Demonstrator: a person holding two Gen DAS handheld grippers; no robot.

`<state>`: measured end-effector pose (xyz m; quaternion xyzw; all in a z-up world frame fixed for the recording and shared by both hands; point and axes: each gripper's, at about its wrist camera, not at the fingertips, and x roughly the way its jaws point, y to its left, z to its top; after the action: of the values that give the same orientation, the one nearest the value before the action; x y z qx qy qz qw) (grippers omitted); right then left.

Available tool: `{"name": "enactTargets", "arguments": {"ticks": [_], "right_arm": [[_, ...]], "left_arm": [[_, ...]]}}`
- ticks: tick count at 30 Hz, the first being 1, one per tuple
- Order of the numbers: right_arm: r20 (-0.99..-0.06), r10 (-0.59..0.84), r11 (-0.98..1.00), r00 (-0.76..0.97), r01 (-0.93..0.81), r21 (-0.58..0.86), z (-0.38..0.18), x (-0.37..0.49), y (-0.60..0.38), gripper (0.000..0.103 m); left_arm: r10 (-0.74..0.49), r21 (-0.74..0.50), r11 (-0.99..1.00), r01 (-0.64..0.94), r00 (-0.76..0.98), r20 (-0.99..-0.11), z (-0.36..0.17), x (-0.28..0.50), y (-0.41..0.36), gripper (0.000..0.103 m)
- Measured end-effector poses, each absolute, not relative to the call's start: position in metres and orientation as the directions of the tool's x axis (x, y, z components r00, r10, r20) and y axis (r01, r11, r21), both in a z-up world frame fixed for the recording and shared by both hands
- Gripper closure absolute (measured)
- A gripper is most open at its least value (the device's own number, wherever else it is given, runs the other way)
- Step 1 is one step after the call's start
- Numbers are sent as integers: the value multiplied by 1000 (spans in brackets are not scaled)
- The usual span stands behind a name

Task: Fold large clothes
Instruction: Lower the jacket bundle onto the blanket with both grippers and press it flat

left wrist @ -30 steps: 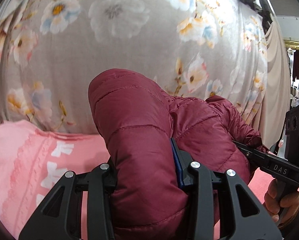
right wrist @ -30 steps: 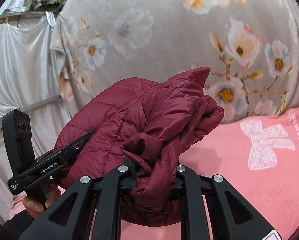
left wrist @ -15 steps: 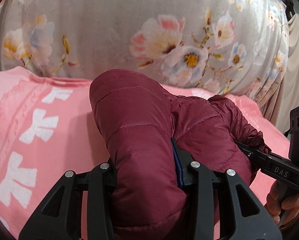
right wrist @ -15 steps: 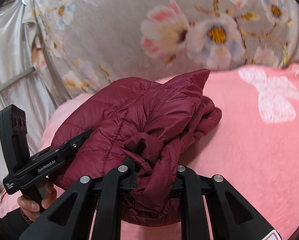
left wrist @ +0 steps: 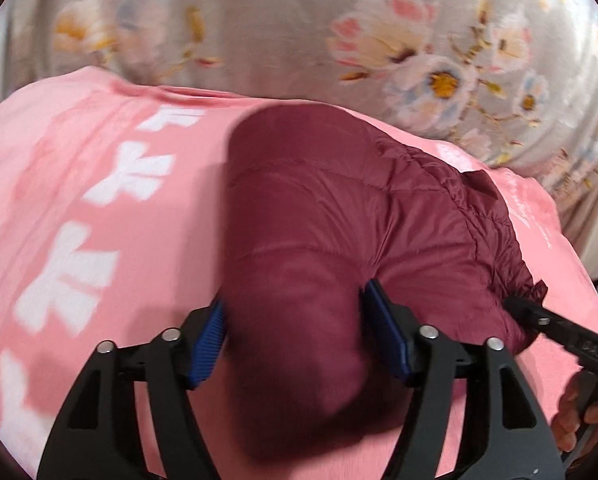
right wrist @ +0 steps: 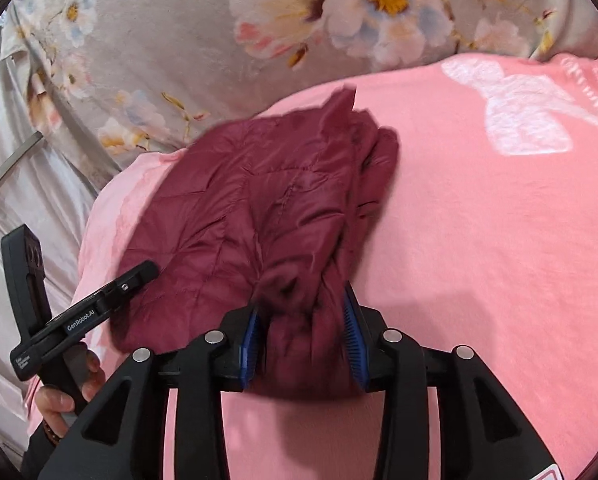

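Observation:
A folded maroon puffer jacket (left wrist: pixel 319 220) (right wrist: pixel 259 200) lies on a pink blanket (left wrist: pixel 79 160) (right wrist: pixel 499 240). My left gripper (left wrist: pixel 297 340) straddles its rounded near end. Its jaws are opening, and the blue pads (left wrist: pixel 209 344) stand at the fabric's sides without squeezing it. My right gripper (right wrist: pixel 303 340) straddles a bunched fold at the jacket's other near corner. Its jaws are opening too, and the fabric sits loosely between the pads (right wrist: pixel 353 338). Each gripper's tip shows in the other's view, the right gripper (left wrist: pixel 539 318) and the left gripper (right wrist: pixel 139 276).
A grey floral sheet (left wrist: pixel 299 20) (right wrist: pixel 179 20) rises behind the blanket. Pale grey drapery (right wrist: pixel 19 180) hangs at the left. A person's hands (left wrist: pixel 579 420) (right wrist: pixel 59 400) hold the gripper handles. The pink blanket carries white bow prints (left wrist: pixel 79 272) (right wrist: pixel 527 112).
Both grippers came down with the jacket, which now rests on the blanket. Both pairs of jaws have widened, and the blue pads have come off the squeezed fabric.

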<state>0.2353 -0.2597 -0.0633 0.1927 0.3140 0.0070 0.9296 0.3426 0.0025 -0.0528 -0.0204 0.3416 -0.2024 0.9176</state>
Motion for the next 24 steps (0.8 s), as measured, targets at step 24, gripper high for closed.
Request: {"name": "enactTargets", "arguments": {"ticks": [24], "right_arm": [[-691,-131,976,711,214,35,-93,269,-219,103]], "left_arm": [[-72,5,994,109,692,-718,-69,329,-33,21]]}}
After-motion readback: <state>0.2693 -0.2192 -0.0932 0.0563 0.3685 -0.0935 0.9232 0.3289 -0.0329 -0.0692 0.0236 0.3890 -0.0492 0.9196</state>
